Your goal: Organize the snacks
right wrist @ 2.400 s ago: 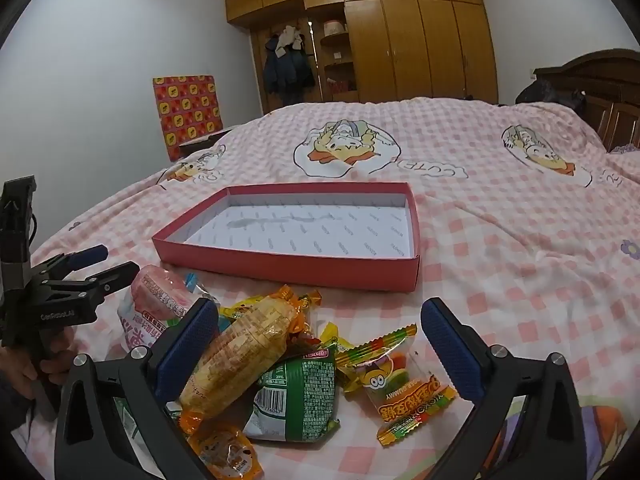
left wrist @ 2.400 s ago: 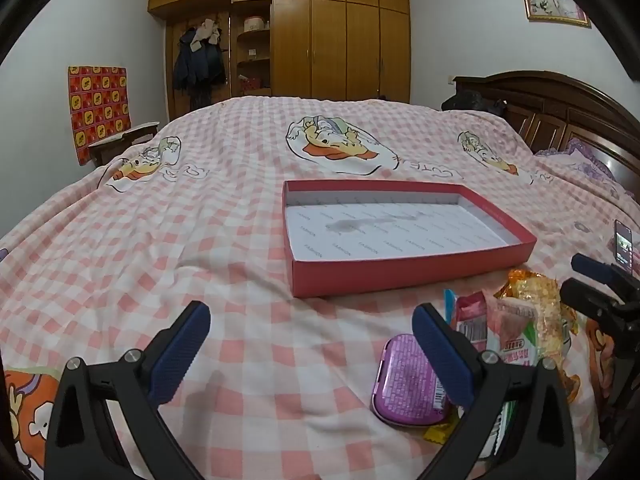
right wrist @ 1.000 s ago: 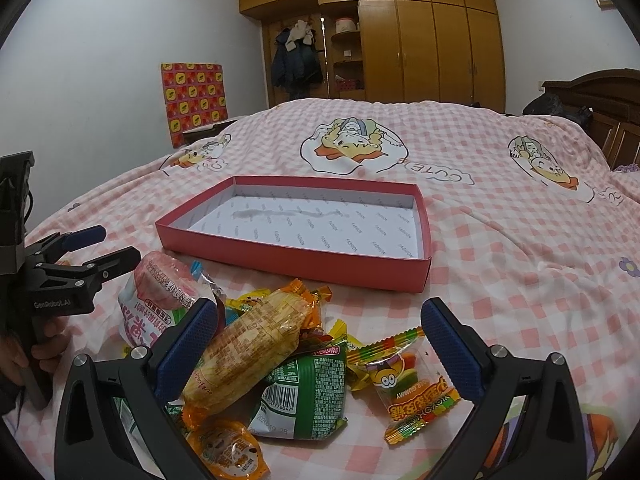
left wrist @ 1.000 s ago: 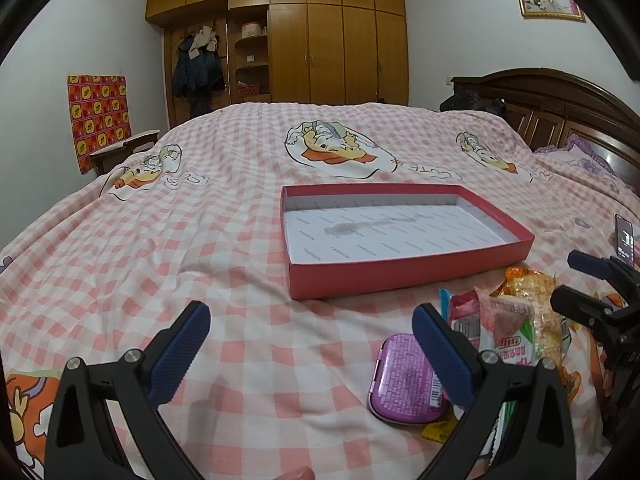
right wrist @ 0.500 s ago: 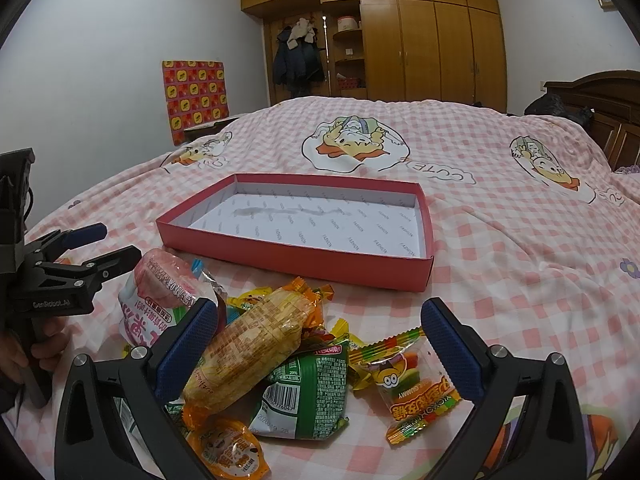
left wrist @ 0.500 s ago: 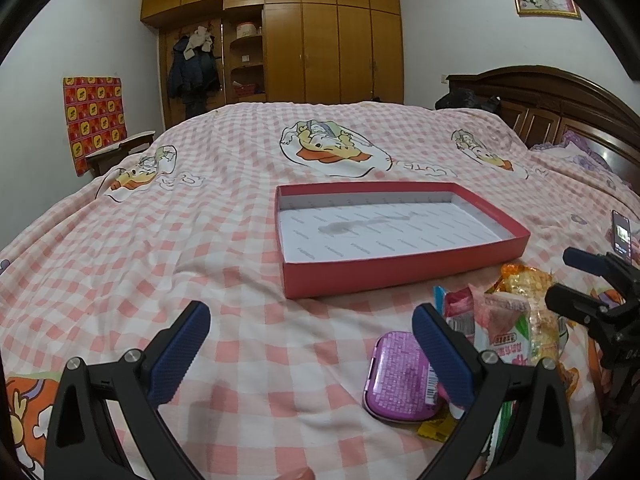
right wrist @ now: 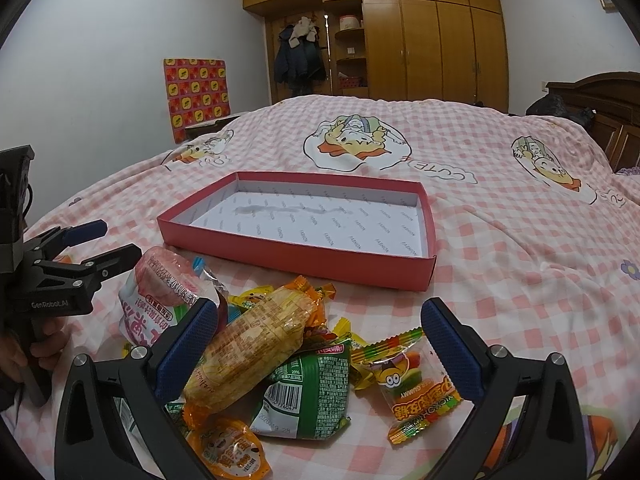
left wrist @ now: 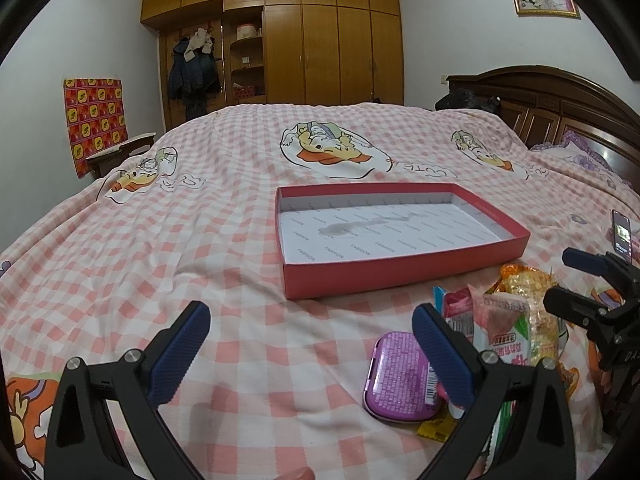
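Nearest the red box, on its near side, a heap of snack packets is spread on a pink checked bedspread. The right gripper is held low over this heap with its blue-padded fingers spread wide and nothing gripped. Between those fingers a long yellow-orange cracker packet is seen lying across a green packet. A clear gummy packet with a cartoon face lies right of the green one, and a small orange jelly cup lies at the near edge of the heap. A pink-and-white packet sits at the heap's left end, closer to the red box.

The left gripper is held left of the heap, also spread wide and empty, above bare bedspread. A purple tin lies just beside its right finger.

The red box, shallow and open, is seen just beyond the heap; its white printed floor bears a grey smudge and holds no snacks. A phone lies right of the box. Far behind the box stand a wooden wardrobe and a dark headboard.
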